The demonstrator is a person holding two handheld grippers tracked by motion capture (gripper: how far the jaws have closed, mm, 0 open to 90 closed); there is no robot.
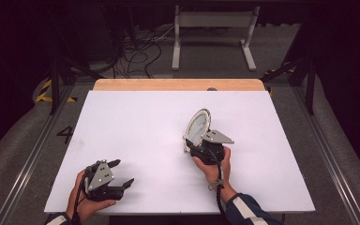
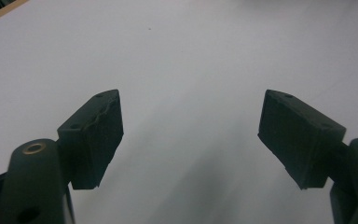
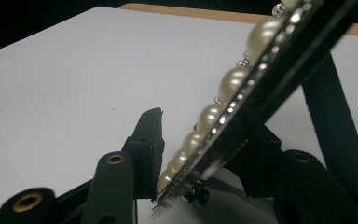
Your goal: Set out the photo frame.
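One pearl-rimmed mirror (image 1: pixel 197 127) (oval, tilted on edge) stands clamped in the right gripper (image 1: pixel 201 140), above the middle of the white table (image 1: pixel 136 126). One left gripper (image 1: pixel 122 173) rests near the front-left corner, jaws spread and empty.

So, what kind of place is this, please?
Probably a lab or recording studio, not a home: a white table stands between dark curtains, loose cables lie on the grey floor behind it, and metal rails run alongside.
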